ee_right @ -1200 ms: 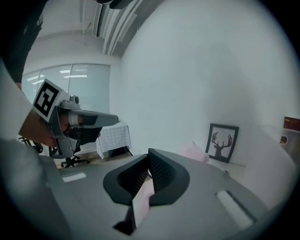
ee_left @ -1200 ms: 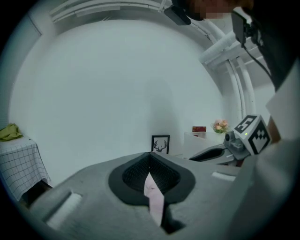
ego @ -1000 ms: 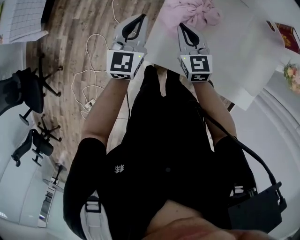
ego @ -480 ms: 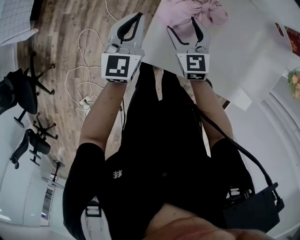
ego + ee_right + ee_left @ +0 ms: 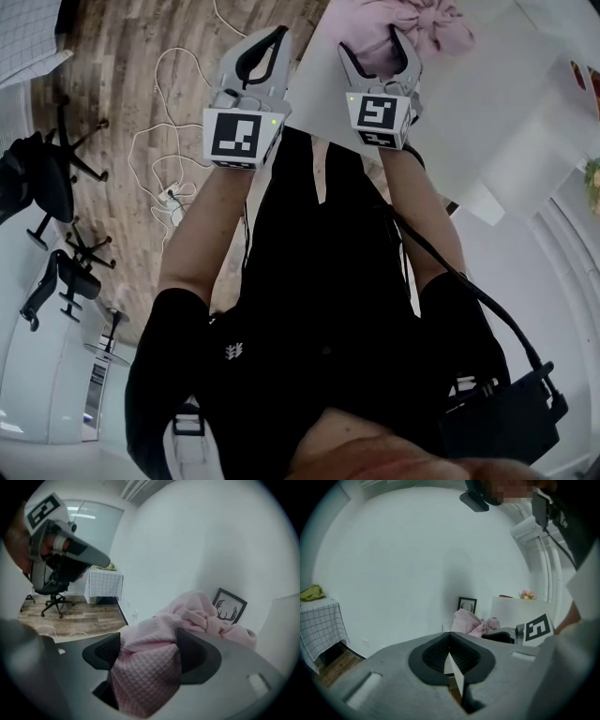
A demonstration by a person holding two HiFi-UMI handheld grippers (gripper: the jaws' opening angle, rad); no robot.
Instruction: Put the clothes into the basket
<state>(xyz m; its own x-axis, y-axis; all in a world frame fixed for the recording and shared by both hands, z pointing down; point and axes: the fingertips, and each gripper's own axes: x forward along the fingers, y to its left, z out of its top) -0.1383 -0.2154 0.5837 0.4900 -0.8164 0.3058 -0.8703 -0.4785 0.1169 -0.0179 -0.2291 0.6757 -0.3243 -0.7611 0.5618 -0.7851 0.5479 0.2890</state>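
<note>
A crumpled pink quilted garment [image 5: 412,23] lies on the white table [image 5: 487,103] at the top of the head view. My right gripper [image 5: 372,42] reaches into its near edge. Its jaws are opening, spread wide to either side of a fold of the pink garment [image 5: 187,616], which fills the gap in the right gripper view [image 5: 150,651]. My left gripper [image 5: 267,33] hovers over the floor just left of the table's edge, shut with nothing in it; its pads meet in the left gripper view [image 5: 450,641]. No basket is in view.
Office chairs [image 5: 47,187] and loose white cables [image 5: 164,141] are on the wooden floor at the left. A framed antler picture [image 5: 229,606] leans on the wall behind the garment. A table with a checked cloth [image 5: 104,585] stands further off. Flowers [image 5: 592,173] sit at the right edge.
My right gripper went from shut to wide open and pushed forward onto the pink garment. The left gripper rose slightly and stayed shut.
</note>
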